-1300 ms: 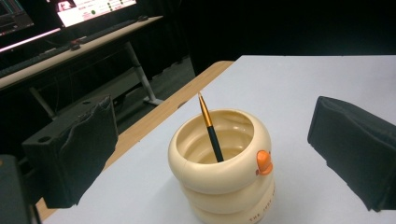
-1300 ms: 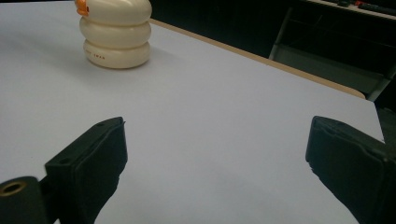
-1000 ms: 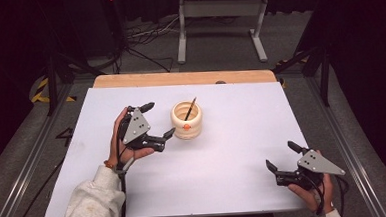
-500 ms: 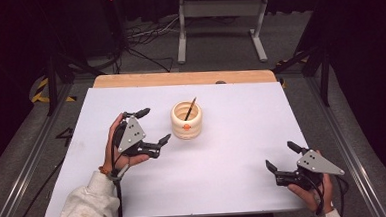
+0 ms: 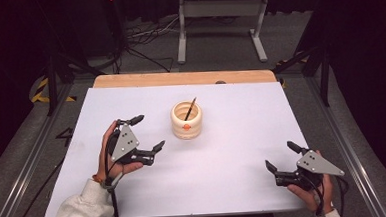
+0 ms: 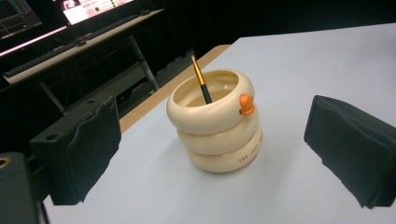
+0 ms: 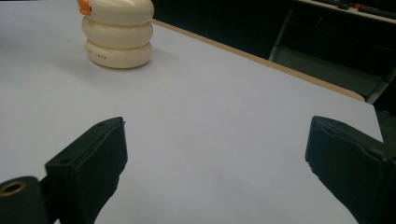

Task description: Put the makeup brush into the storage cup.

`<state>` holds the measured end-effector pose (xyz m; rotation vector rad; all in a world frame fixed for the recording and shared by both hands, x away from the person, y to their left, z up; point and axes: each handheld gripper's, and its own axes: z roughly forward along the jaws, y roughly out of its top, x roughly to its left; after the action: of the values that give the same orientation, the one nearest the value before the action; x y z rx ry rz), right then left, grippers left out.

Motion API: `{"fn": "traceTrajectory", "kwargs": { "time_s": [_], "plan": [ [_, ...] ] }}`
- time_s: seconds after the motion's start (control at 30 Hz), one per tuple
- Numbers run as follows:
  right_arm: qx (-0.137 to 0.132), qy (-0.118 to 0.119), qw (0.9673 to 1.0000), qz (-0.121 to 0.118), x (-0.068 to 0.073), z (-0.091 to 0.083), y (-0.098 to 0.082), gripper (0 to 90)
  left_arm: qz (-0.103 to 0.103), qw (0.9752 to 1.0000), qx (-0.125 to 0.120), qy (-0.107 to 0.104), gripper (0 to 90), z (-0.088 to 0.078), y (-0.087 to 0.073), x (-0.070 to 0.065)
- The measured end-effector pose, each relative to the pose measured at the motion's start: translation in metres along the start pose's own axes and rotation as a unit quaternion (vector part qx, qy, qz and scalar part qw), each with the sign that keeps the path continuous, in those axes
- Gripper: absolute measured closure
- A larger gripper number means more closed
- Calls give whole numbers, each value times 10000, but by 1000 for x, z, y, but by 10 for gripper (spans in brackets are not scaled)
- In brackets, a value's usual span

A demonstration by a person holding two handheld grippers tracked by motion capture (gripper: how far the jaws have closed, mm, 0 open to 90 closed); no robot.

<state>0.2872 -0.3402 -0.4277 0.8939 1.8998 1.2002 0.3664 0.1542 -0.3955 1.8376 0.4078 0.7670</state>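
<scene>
A cream ringed pot (image 5: 186, 121) with a small orange knob stands upright near the middle of the white table (image 5: 234, 176). A thin brush (image 5: 190, 109) with a gold and black handle leans inside it. In the left gripper view the pot (image 6: 215, 120) and brush (image 6: 201, 84) sit between and beyond the wide-apart jaws. My left gripper (image 5: 147, 132) is open, a short way left of the pot and apart from it. My right gripper (image 5: 282, 156) rests open near the front right corner, holding nothing. The pot (image 7: 118, 32) shows far off at the top left of the right gripper view.
A wooden strip (image 5: 184, 78) edges the table's far side. Beyond it stand a metal frame (image 5: 221, 22) and cables on the floor. Rails run along both sides of the table. A dark desk with screens (image 6: 70, 28) lies behind the pot in the left gripper view.
My left gripper has drawn back from the pot, toward the left and the front of the table. The right gripper has stayed put.
</scene>
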Motion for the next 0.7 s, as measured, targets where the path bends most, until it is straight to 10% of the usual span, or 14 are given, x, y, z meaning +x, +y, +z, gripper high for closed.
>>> {"fn": "traceTrajectory", "kwargs": {
  "time_s": [0.7],
  "plan": [
    [22, 15, 9999, -130, 4, 1, 0, 59, -112, 9994, 340, -28, 50, -24, -27, -7]
  ]
}}
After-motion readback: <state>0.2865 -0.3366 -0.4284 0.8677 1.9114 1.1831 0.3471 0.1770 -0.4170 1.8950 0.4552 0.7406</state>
